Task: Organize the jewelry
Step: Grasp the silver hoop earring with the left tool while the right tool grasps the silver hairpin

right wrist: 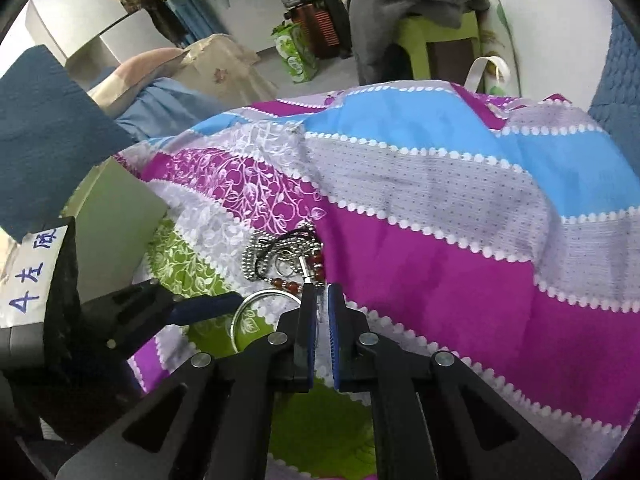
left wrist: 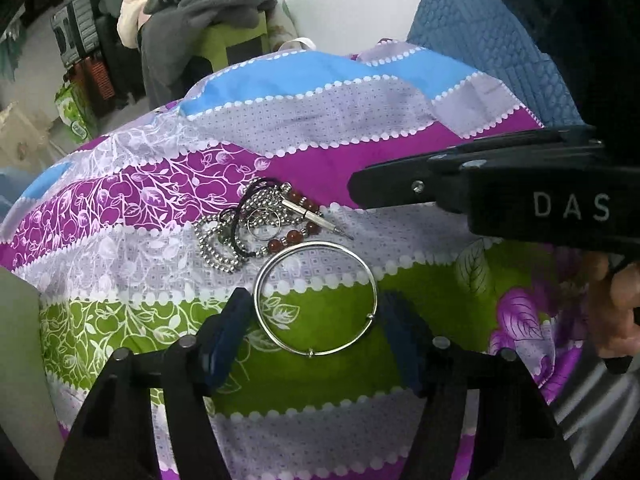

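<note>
Patterned bedding (left wrist: 400,168) in purple, green, lilac and blue bands is your work surface, and its softness explains the layout: the jewelry sits in a shallow dip where it cannot roll. Nearest you, your left hand-held gripper (left wrist: 316,320) has its jaws spread wide, one blue pad on each side of the silver bangle (left wrist: 316,298), which lies flat on the green band; judging by that straddle, you are lining up to take the bangle first, since it lies clear of the rest. Just beyond it, touching or nearly touching its far rim, is the tangled pile (left wrist: 256,226): a ball chain, a black cord, small rings, red-brown beads and a thin metal pin-like piece (whether the pin is joined to the chain, you cannot tell from these views). Your right hand-held gripper (right wrist: 322,290) comes in from the side with its jaws drawn narrow, only a slim gap between the pads and nothing visibly held; its tips rest right at the near edge of the pile, probably to pin or pick a strand while the bangle lifts away. Farther off, a green stool (right wrist: 424,32) piled with grey clothes (left wrist: 200,4) stands behind the bed, with no obvious tray or box for the pieces in view.
</note>
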`<state>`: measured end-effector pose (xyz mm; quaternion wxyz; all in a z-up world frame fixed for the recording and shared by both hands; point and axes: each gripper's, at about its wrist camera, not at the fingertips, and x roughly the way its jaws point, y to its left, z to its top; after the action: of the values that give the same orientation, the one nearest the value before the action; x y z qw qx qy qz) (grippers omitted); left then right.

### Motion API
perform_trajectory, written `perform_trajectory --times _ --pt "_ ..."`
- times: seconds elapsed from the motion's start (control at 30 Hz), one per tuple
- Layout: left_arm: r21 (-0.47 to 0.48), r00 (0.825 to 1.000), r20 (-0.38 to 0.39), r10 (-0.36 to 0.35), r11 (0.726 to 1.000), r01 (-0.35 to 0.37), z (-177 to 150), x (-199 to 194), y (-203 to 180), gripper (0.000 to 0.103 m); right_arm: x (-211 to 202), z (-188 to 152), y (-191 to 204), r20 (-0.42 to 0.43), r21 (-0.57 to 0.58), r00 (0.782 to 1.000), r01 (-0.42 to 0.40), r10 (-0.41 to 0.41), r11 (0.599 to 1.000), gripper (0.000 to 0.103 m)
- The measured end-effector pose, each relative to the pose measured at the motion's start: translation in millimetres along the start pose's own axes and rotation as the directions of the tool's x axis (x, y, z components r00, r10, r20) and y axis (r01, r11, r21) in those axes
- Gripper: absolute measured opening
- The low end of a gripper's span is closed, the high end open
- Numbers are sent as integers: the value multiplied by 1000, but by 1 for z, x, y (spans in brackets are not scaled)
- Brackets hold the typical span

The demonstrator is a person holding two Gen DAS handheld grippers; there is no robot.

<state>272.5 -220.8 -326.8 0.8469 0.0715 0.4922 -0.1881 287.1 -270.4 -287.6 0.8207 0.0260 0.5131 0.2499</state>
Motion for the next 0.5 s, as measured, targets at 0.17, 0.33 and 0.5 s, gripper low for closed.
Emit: perform_trajectory --times 0.17,0.33,0.5 --pt "-32 999 -4 -41 999 40 -4 -5 11 65 8 3 4 -17 -8 999 -37 37 999 14" --pt "-84 999 4 -54 995 54 -15 -17 26 65 23 4 11 -55 -48 998 -26 23 999 21" --pt "-149 999 13 -51 987 52 -25 -30 45 65 39 1 18 -92 -124 994 50 -61 991 17"
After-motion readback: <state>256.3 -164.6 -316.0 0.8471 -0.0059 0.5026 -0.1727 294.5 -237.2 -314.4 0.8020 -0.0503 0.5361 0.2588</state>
